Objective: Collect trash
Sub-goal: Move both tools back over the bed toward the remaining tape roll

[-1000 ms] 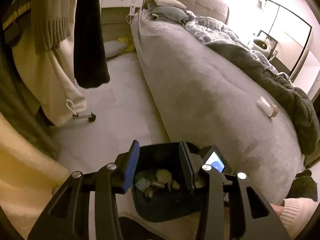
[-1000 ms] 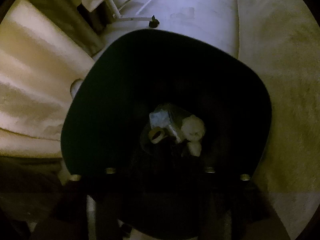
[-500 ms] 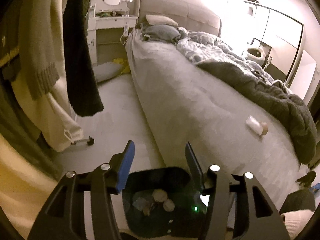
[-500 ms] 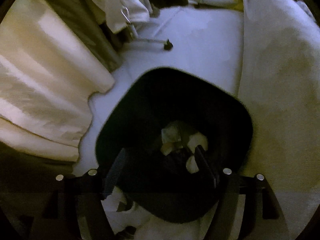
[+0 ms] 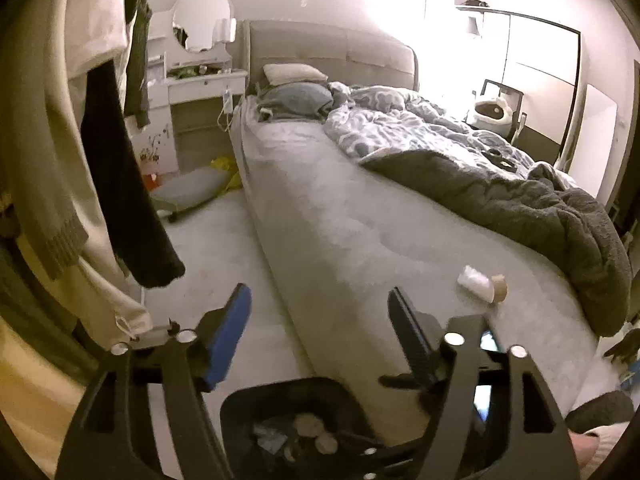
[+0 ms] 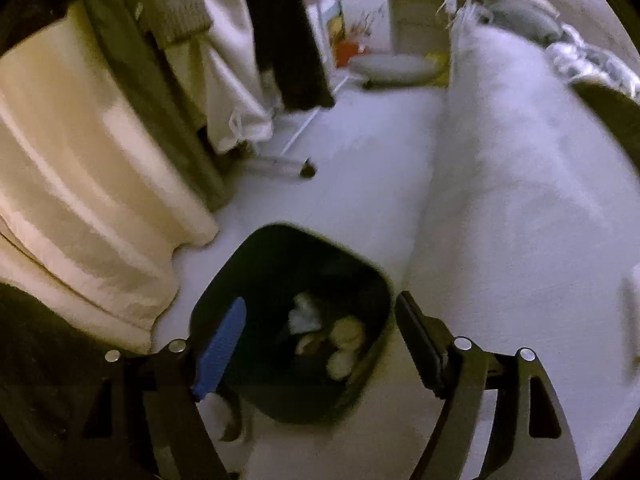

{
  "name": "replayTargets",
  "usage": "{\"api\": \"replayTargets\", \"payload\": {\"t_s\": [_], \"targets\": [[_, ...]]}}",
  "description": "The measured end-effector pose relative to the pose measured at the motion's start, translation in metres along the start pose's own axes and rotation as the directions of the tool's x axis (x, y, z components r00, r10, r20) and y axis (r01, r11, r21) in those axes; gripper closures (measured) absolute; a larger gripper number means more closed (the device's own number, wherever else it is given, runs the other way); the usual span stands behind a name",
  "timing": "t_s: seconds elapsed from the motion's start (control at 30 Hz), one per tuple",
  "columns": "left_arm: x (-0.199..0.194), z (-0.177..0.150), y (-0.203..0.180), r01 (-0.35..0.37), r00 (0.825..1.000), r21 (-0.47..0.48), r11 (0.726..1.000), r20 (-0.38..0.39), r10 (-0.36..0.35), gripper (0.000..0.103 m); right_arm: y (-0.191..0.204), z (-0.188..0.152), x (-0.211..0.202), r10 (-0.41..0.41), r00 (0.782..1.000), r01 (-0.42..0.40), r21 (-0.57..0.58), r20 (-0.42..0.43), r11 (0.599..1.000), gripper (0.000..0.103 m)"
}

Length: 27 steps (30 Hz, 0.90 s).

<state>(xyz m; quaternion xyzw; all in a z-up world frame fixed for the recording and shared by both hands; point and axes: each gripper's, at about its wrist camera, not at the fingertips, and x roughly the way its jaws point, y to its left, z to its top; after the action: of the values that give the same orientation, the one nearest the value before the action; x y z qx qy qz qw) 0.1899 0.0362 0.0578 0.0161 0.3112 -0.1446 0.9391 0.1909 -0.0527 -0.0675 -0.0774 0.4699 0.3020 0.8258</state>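
Left tongs (image 5: 320, 320): jaws wide apart, just been opening, nothing between them; they point over the edge of the bed (image 5: 360, 220). Right tongs (image 6: 320, 332): jaws wide apart, just been opening, nothing held; they hang above the bin (image 6: 224, 284). The bin is black, stands on the floor (image 6: 360, 140) just beside the bed, and holds crumpled trash (image 6: 344, 332) at its bottom (pale wads and scraps; the blur hides detail). In the left wrist view the bin (image 5: 240, 404) shows at the bottom edge, below the tongs. One item lies on the bed, near the dark blanket (image 5: 540, 208): a roll (image 5: 482, 284), on its side, well apart from the bin. Hanging clothes (image 5: 128, 184) fill the left side of both views.
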Motion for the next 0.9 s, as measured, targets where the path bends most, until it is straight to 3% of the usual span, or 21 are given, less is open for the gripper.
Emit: {"api": "replayTargets", "payload": {"t_s": [0.2,0.47,0.67,0.9], "targets": [[0.001,0.015,-0.015,0.018,0.999,0.000,1.000,0.034,-0.018,0.010,-0.035,-0.001,-0.048,-0.051,0.991,0.049,0.020,0.124,0.999,0.020],[0.015,0.022,-0.045,0.058,0.997,0.013,0.998,0.053,-0.059,0.006,-0.079,-0.007,-0.104,-0.122,0.962,0.110,0.059,0.243,0.992,0.012],[0.027,0.024,-0.066,0.078,0.996,0.042,0.996,0.043,-0.080,0.004,-0.110,-0.010,-0.121,-0.162,0.950,0.146,0.078,0.265,0.986,0.006],[0.042,0.028,-0.078,0.072,0.997,0.054,0.996,0.033,-0.074,0.004,-0.140,-0.023,-0.125,-0.184,0.951,0.161,0.110,0.248,0.981,0.006]]}}
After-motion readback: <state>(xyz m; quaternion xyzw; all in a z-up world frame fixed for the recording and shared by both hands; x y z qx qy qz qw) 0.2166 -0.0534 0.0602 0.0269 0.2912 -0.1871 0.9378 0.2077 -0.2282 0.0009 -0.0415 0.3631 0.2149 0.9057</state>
